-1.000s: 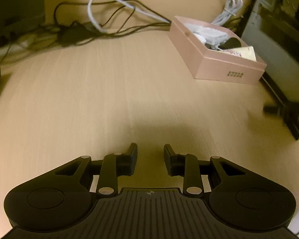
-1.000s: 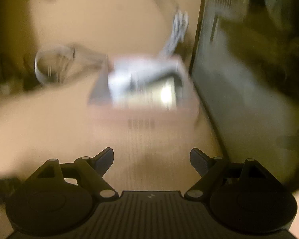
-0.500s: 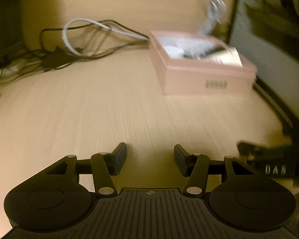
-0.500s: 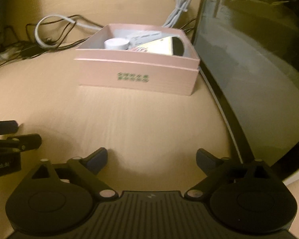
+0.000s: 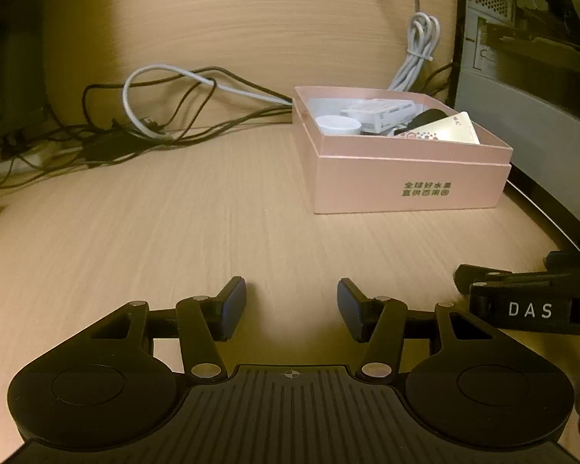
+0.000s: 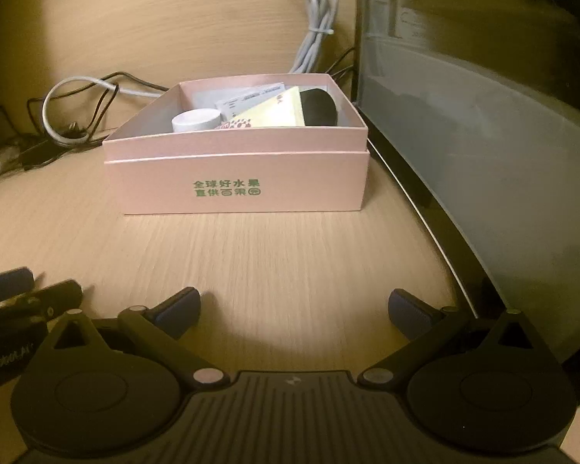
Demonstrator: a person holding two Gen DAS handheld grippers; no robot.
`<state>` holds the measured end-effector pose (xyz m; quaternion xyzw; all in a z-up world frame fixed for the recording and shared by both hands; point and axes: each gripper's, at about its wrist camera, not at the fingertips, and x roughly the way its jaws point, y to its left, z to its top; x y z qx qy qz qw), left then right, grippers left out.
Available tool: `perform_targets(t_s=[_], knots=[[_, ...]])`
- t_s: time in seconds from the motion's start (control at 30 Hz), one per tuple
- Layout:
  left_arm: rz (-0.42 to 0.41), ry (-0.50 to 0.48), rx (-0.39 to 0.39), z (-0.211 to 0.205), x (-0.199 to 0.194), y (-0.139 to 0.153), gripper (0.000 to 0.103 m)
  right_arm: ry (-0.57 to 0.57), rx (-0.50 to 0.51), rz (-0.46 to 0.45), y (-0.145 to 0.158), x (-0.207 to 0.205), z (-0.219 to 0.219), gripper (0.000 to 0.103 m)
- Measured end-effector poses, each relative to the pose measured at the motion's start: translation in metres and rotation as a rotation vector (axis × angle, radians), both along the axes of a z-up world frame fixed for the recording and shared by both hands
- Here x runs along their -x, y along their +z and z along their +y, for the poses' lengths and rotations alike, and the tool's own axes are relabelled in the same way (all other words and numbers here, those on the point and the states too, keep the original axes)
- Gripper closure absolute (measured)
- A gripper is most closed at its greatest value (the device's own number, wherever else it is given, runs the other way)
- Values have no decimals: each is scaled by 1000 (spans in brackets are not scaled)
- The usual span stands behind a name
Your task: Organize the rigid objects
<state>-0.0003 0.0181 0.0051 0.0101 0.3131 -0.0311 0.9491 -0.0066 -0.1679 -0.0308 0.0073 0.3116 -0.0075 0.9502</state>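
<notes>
Box: pale pink cardboard box [image 6: 236, 178] with green lettering, centre of the right view, sitting on the light wood worktop [image 6: 251, 263] just beside a dark glass-sided case [image 6: 483, 135].
Contents: white round lid [image 6: 195, 120], cream carton [image 6: 274, 114], black rounded thing [image 6: 319, 107], white packet [image 6: 251, 97], all inside already.
Left claw [image 5: 292, 303]: lower middle of its view, jaws have just been opening, about halfway apart, nothing between them.
Right claw [image 6: 294, 309]: jaws have just been opening, spread wide, empty too.
Done?: looks pretty much sorted to me.
Risk: tangled black and white cables [image 5: 162, 112] at upper left could snag a claw; bumping the box shoves it into the case.
</notes>
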Motion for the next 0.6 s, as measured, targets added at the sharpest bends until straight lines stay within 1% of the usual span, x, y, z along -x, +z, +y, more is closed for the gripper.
perform_targets(t_s=[0.23, 0.37, 0.6], knots=[[1, 1, -3, -2, -3, 0, 44, 6, 0, -9, -2, 0, 1, 0], [1, 1, -4, -2, -3, 0, 44, 32, -1, -9, -2, -4, 0, 0], [0, 8, -4, -4, -6, -1, 43, 31, -2, -9, -2, -2, -1, 0]])
